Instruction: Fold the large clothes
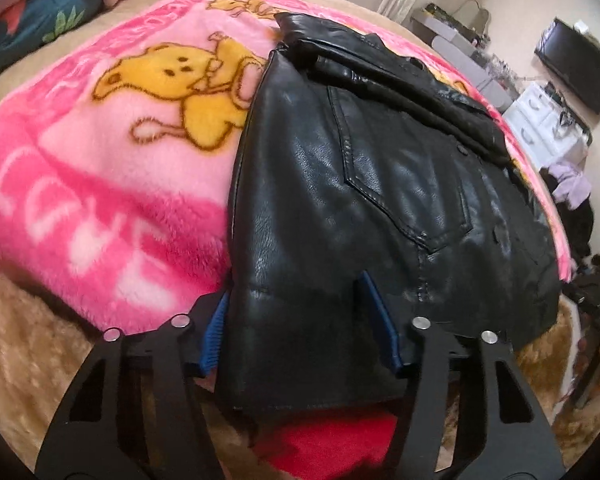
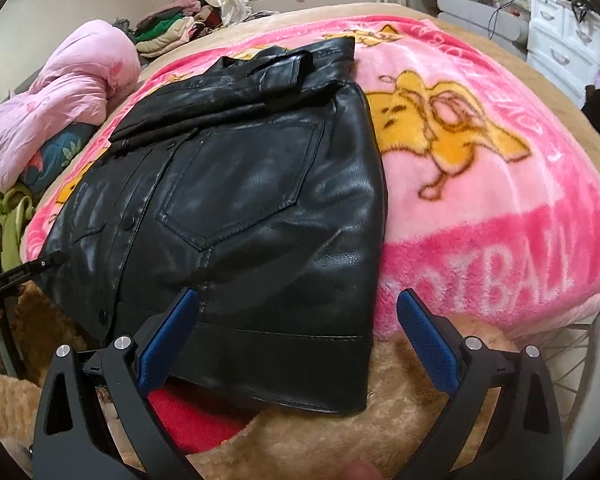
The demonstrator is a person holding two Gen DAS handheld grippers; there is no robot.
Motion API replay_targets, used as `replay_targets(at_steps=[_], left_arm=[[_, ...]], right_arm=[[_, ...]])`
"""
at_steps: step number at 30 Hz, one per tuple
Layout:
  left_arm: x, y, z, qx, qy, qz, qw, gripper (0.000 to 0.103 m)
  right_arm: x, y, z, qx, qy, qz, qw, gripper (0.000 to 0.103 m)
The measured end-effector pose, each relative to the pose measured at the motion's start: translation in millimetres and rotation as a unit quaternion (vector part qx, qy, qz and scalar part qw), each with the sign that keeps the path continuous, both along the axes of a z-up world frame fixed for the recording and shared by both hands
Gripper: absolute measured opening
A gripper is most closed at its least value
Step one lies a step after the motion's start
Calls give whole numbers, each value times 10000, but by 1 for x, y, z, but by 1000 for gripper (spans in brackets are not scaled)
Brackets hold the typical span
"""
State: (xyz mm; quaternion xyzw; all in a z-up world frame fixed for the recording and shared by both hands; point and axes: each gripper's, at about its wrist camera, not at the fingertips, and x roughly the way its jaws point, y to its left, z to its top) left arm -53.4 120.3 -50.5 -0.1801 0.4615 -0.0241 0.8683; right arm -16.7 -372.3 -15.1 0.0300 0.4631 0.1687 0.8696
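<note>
**Gripping the Hem for the Next Fold**

While the black leather jacket [image 1: 340, 184] lies partly folded on the pink fleece teddy-bear blanket [image 1: 80, 184], its near hem is straddled by both tools. The left gripper [image 1: 300, 320] is half closed around the hem corner at 6 o'clock; contact cannot be confirmed. The right gripper [image 2: 296, 332] is held wide open, nothing grasped. Both corners should be pinched evenly before lifting toward 12 o'clock.

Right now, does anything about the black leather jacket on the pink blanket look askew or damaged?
Nothing looks damaged. The black leather jacket lies partly folded on the pink bear-print blanket, its hem overhanging onto the tan fleece. One sleeve lies diagonally across the chest.
</note>
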Motion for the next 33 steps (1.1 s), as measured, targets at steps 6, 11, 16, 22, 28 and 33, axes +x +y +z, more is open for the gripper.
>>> replay_targets(at_steps=[6,11,16,22,28,33], left_arm=[[-6,4,-1,-114,71,-55,9999,53],[-6,2,-4,-82,80,-25,9999,54],[-6,-1,4,20,-64,-78,9999,24],[-3,3,34,-471,-446,-122,9978,4],[21,7,78,-558,-976,-144,9936,4],[48,9,109,-523,-1308,-86,9900,4]], right_arm=[[9,-3,-25,2,499,123,9987,76],[-2,8,-22,-58,224,286,9993,34],[-6,-5,8,714,-212,216,9970,14],[0,-7,49,1392,-776,340,9866,12],[29,-9,88,1658,-1261,280,9777,12],[60,-15,108,1945,-1500,-41,9693,12]])
